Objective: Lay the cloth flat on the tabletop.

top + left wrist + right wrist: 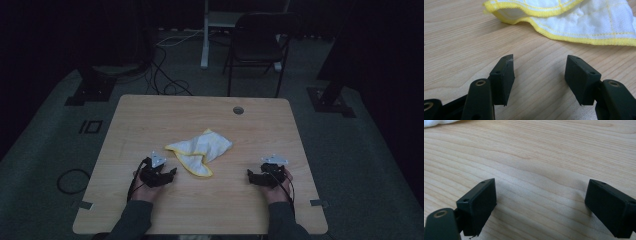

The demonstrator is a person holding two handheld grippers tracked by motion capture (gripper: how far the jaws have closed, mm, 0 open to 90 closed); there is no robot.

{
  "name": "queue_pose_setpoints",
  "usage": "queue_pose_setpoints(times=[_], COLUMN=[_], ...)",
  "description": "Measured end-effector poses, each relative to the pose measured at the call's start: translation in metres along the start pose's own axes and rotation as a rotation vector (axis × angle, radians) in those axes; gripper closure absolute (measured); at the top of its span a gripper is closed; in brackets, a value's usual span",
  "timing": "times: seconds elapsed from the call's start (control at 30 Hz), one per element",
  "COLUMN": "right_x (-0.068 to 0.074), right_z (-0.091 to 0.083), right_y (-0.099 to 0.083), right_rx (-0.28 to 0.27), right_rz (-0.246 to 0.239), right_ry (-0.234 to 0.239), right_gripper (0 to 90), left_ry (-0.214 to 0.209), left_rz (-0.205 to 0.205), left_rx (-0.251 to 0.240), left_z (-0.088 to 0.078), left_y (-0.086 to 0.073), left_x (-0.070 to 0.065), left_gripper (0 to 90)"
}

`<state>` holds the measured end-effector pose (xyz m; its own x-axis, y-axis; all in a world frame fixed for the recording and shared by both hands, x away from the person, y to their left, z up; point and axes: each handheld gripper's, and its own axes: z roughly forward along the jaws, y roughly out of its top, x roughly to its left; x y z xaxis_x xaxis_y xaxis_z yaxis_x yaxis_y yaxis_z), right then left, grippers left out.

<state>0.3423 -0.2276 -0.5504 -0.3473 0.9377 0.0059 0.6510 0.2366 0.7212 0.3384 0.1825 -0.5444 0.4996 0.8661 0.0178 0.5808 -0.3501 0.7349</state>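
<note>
A crumpled white cloth with a yellow hem [201, 150] lies in the middle of the wooden table [150, 115]. My left gripper [171, 172] rests low on the table just left of the cloth's near corner, jaws open and empty. In the left gripper view the cloth [584, 20] lies a short way beyond the left gripper [539, 65], untouched. My right gripper [250, 175] sits on the table to the right of the cloth, pointing left toward it. Its jaws stand wide apart over bare wood in the right gripper view, the right gripper [541, 192] empty, a sliver of cloth [436, 122] at top left.
A round cable hole [238, 110] is set in the table's far side. Beyond the table stand a black folding chair [257, 47] and a white desk leg [204, 35]. Cables [165, 80] lie on the grey floor, and black stand bases [92, 85] flank the table.
</note>
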Motion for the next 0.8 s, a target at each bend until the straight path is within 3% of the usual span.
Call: queue_pose_setpoints(times=[0.37,0.5,0.67,0.8], right_x=[0.008,0.008,0.007,0.012], right_z=[0.0,-0.001,-0.004,-0.009], right_y=[0.001,0.001,0.002,0.005], right_rx=[-0.007,-0.006,-0.012,-0.034], right_rz=[-0.004,-0.025,-0.041,-0.053], right_ry=[0.004,0.025,0.042,0.07], right_gripper=[13.5,21.7,39.4,44.3], left_ry=[-0.011,-0.009,-0.01,-0.012], left_rz=[0.004,0.005,0.009,0.006], left_rx=[0.01,0.01,0.005,0.003], left_z=[-0.001,-0.002,-0.002,-0.003], left_y=[0.001,0.001,0.0,0.0], left_x=[-0.004,-0.005,-0.006,-0.007], left_gripper=[45.0,46.7,49.8,52.1])
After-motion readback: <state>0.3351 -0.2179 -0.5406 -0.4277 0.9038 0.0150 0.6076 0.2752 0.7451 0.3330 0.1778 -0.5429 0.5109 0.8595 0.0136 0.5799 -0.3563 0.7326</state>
